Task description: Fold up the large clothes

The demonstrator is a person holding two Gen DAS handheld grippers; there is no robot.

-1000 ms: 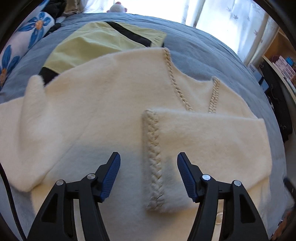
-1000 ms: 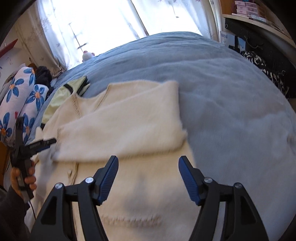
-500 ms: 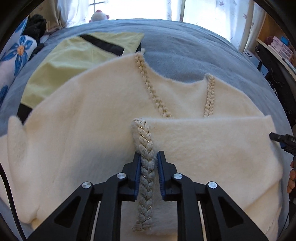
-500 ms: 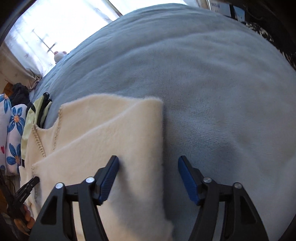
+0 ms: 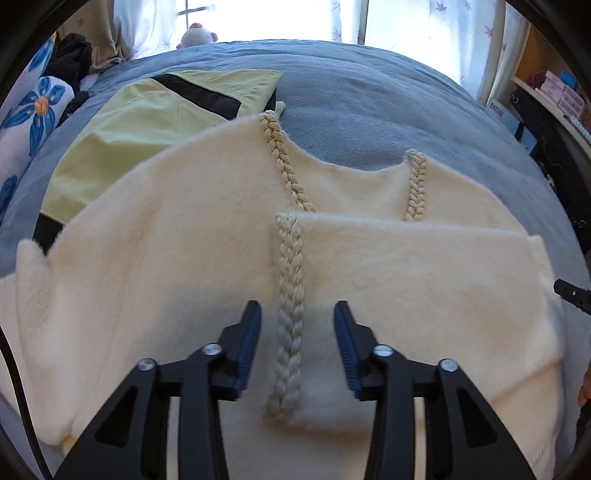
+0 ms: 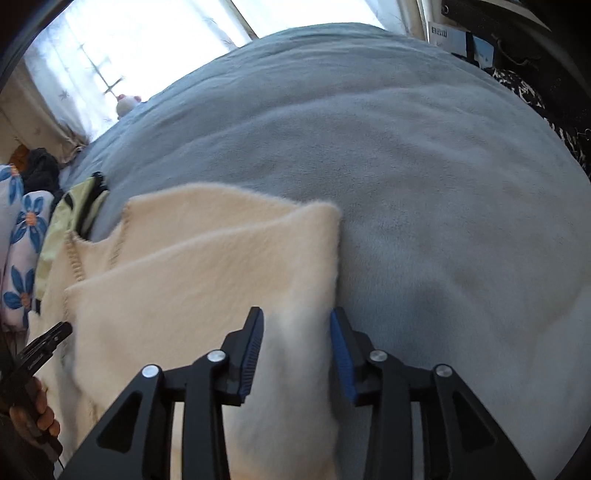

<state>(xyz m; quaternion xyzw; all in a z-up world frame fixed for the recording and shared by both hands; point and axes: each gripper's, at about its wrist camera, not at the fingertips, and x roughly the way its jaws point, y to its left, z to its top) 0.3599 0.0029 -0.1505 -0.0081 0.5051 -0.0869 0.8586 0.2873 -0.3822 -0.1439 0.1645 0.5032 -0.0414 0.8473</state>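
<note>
Left wrist view: the left gripper (image 5: 297,352) stands parted over the cream sweater (image 5: 155,258), its jaws having just been opening; the braided cuff (image 5: 290,295) of the folded sleeve lies between the pads, untouched. Ahead and to the left sits a folded yellow garment (image 5: 140,122), with a flowered pillow (image 5: 33,110) further left. Only this view shows the braid clearly and boxes on a shelf (image 5: 561,92), their print unreadable.

Right wrist view: the right gripper (image 6: 297,354), jaws likewise just opening, straddles the sweater's folded edge on the blue blanket (image 6: 424,184). A white label (image 6: 439,35) far ahead bears blurred lettering.
</note>
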